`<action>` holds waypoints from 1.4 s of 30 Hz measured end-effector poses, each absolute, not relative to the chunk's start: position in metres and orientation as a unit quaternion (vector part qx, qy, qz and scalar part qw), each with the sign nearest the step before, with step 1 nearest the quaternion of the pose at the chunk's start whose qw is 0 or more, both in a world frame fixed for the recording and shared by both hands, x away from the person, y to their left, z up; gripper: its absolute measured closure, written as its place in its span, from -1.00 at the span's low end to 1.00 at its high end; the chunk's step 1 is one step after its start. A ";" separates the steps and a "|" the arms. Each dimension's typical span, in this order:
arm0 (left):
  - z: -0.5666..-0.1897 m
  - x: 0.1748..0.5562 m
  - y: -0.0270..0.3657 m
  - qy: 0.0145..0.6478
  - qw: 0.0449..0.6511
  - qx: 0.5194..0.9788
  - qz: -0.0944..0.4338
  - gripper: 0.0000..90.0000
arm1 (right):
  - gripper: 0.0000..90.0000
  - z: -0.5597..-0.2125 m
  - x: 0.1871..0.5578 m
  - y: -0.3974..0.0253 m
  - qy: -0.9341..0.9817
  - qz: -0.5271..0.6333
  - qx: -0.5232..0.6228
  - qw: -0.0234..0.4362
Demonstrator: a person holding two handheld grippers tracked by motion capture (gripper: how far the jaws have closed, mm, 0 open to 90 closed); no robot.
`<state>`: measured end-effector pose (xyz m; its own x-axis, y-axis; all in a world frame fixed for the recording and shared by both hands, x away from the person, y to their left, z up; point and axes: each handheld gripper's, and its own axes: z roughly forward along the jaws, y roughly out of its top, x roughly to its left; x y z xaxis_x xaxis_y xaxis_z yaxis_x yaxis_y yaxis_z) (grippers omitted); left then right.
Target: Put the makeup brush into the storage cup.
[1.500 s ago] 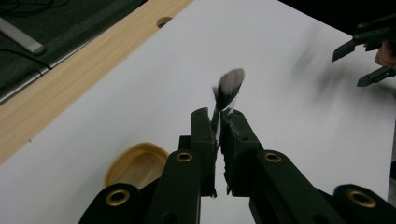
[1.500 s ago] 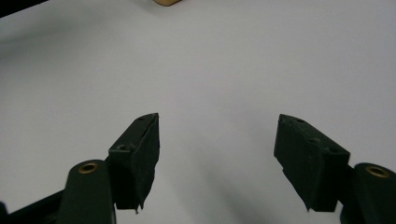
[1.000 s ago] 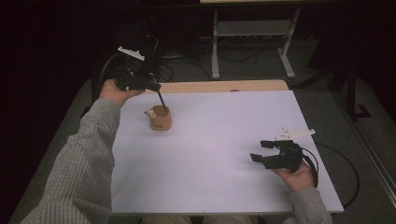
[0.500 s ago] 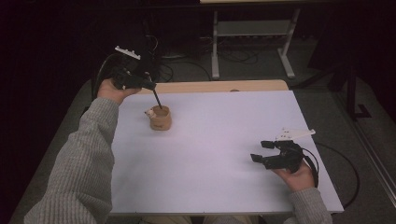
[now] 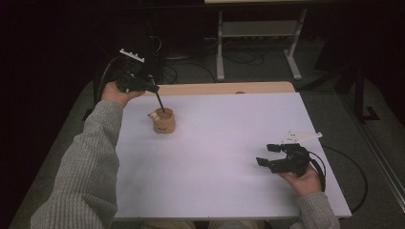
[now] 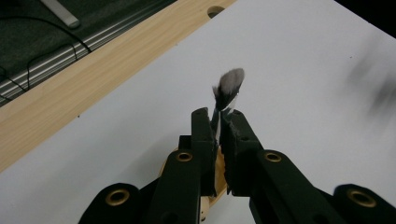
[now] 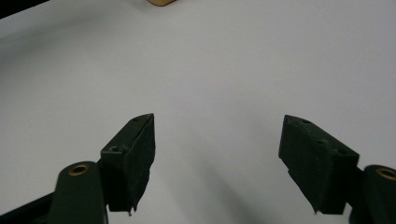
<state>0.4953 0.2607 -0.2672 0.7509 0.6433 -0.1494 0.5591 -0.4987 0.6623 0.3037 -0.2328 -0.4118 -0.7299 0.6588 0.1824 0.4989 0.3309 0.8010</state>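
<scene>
1. Left tool is clamped on a thin black brush, up by the far-left part of the white table.
2. The brush runs on a slant: handle end in the wooden cup, bristle end up at the tool. In the left gripper view the grey bristles poke out past the jaws.
3. Right tool sits low near the right edge, jaws spread wide, holding nothing.

Tan cup, grey-tipped brush, white table
</scene>
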 end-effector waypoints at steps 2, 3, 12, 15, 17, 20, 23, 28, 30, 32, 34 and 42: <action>-0.267 0.496 0.261 0.349 0.360 0.863 0.058 0.86 | -0.42 -0.412 0.304 -0.233 0.811 0.455 0.357 0.088; -0.268 0.496 0.261 0.351 0.361 0.862 0.059 0.86 | -0.42 -0.412 0.304 -0.233 0.811 0.456 0.356 0.088; -0.271 0.496 0.261 0.360 0.352 0.862 0.064 0.86 | -0.42 -0.411 0.303 -0.232 0.811 0.457 0.355 0.090; -0.273 0.496 0.260 0.359 0.353 0.862 0.061 0.86 | -0.42 -0.411 0.302 -0.232 0.811 0.458 0.354 0.090; -0.274 0.496 0.259 0.359 0.351 0.863 0.062 0.86 | -0.42 -0.411 0.302 -0.232 0.811 0.457 0.354 0.089; -0.274 0.496 0.257 0.359 0.349 0.863 0.062 0.86 | -0.42 -0.411 0.302 -0.232 0.811 0.457 0.353 0.089; -0.275 0.497 0.256 0.358 0.347 0.864 0.061 0.86 | -0.42 -0.411 0.302 -0.232 0.811 0.458 0.354 0.089; -0.277 0.497 0.254 0.360 0.348 0.864 0.060 0.86 | -0.42 -0.411 0.302 -0.233 0.810 0.459 0.355 0.088; -0.277 0.497 0.253 0.360 0.349 0.864 0.059 0.86 | -0.42 -0.411 0.302 -0.232 0.809 0.461 0.353 0.087; -0.277 0.497 0.253 0.358 0.350 0.864 0.057 0.86 | -0.42 -0.410 0.301 -0.233 0.809 0.463 0.353 0.086; -0.277 0.496 0.252 0.358 0.348 0.864 0.060 0.86 | -0.42 -0.411 0.301 -0.233 0.809 0.463 0.352 0.086; -0.275 0.493 0.250 0.359 0.345 0.865 0.064 0.86 | -0.42 -0.411 0.299 -0.234 0.810 0.463 0.350 0.086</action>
